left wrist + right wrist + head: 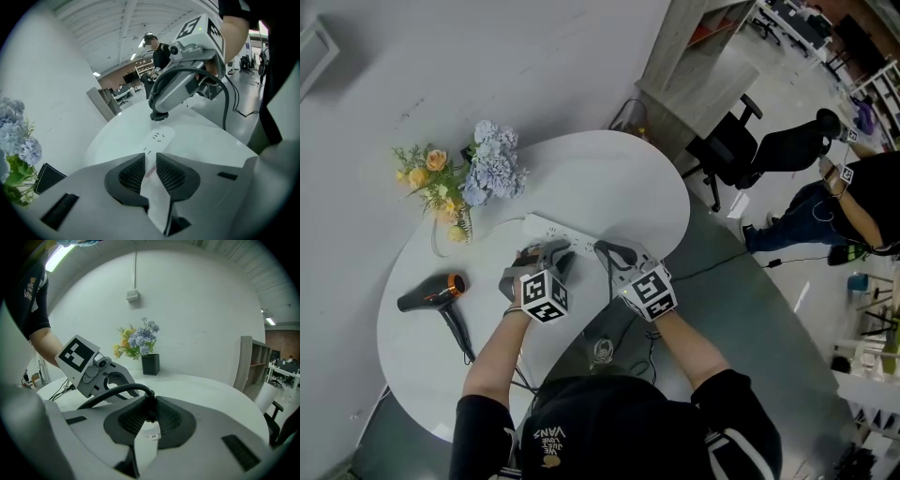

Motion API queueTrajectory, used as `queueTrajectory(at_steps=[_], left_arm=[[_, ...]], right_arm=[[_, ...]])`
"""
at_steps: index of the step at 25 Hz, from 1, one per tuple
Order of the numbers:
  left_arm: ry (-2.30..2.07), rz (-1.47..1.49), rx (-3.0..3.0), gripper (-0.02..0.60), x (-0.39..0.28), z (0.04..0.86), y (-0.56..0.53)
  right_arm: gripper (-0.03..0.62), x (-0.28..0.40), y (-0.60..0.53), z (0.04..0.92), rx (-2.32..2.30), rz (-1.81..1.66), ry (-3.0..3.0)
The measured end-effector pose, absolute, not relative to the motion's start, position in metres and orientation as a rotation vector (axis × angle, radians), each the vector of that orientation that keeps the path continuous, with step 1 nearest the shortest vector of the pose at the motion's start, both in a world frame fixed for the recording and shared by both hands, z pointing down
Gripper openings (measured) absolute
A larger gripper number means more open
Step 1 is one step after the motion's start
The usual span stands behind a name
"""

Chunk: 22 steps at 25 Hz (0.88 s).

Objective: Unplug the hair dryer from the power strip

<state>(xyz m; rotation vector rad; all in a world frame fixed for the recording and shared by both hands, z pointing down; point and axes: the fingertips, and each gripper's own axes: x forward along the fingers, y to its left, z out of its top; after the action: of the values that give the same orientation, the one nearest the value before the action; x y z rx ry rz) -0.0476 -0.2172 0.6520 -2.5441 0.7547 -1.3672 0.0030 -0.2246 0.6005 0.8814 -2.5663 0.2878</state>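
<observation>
A white power strip (546, 227) lies across the middle of the round white table (609, 178). My left gripper (555, 255) is shut on its near end; in the left gripper view the strip (159, 138) runs away from between the pads (133, 174). My right gripper (606, 251) is shut on the black plug (150, 409), which sits in the strip's far end (159, 116), with its cord (112, 392) arching off to the left. The black and orange hair dryer (431, 294) lies on the table's left side, apart from both grippers.
A bunch of blue and yellow flowers (473, 173) in a black vase (151, 364) stands at the back of the table by the wall. A black office chair (727, 150) and a seated person (853, 192) are beyond the table's right edge. Cables hang below the near edge (605, 347).
</observation>
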Motion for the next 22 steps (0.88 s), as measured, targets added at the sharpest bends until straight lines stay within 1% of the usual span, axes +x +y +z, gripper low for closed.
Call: queueTrajectory(at_steps=[1,6,13,22], left_arm=[[0.776,-1.35,-2.548,0.078,-0.048,0.649,-0.217],[0.839,-1.299,-2.546,0.044,-0.049,0.637,-0.214],[0.941,-1.201,-2.594,0.026,-0.044,0.616,-0.201],[1.176,-1.007,-2.686,0.02,-0.048,0.583,-0.176]], right_arm=[[0.072,0.004,-0.223,0.599,0.886,0.29,-2.568],[0.072,0.006,-0.217,0.591,0.91,0.293,-2.586],[0.072,0.013,-0.204,0.582,0.941,0.312,-2.595],[0.071,0.02,-0.182,0.571,0.969,0.327,-2.616]])
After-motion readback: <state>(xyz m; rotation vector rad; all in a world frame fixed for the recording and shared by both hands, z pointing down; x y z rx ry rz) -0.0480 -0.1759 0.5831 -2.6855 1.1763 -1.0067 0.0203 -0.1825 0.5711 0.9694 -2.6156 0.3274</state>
